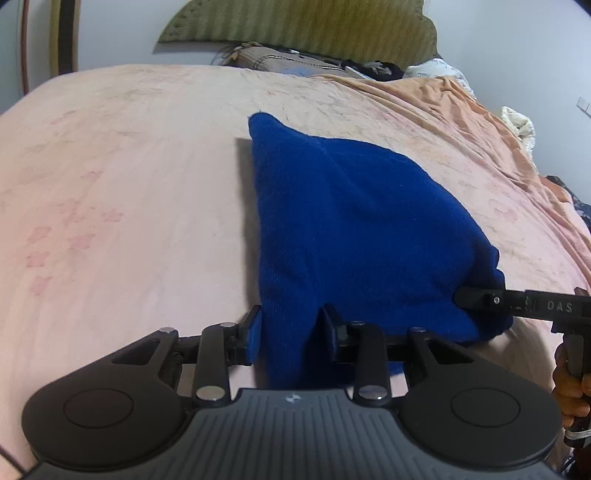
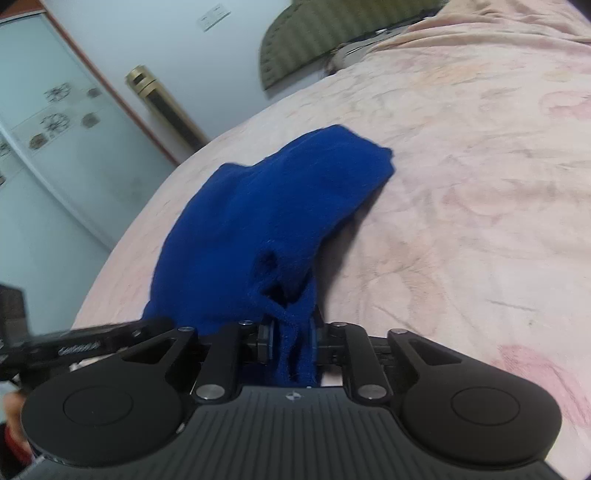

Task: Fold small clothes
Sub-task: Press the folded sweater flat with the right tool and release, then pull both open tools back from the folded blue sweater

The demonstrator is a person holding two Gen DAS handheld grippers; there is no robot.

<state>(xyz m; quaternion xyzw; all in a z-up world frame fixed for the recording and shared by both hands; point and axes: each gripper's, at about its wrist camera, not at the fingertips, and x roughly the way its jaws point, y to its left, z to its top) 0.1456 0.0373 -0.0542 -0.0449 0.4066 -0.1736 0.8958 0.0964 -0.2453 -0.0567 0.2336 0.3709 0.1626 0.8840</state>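
Note:
A dark blue knitted garment (image 1: 351,221) is lifted off the pink bed sheet (image 1: 129,184), and its far corner droops back toward the bed. In the left wrist view, my left gripper (image 1: 291,321) is shut on the garment's near edge, with cloth filling the gap between the blue pads. My right gripper (image 1: 461,295) reaches in from the right and pinches the garment's right corner. In the right wrist view, the garment (image 2: 258,206) is bunched between the fingers of my right gripper (image 2: 291,328). My left gripper (image 2: 159,323) holds the cloth at the left.
A green striped headboard (image 1: 295,26) and a heap of pillows and clothes (image 1: 277,59) lie at the bed's far end. A hand (image 1: 569,391) holds the right gripper's handle. A glass wardrobe door (image 2: 55,129) and a tall gold unit (image 2: 162,103) stand beyond the bed's left edge.

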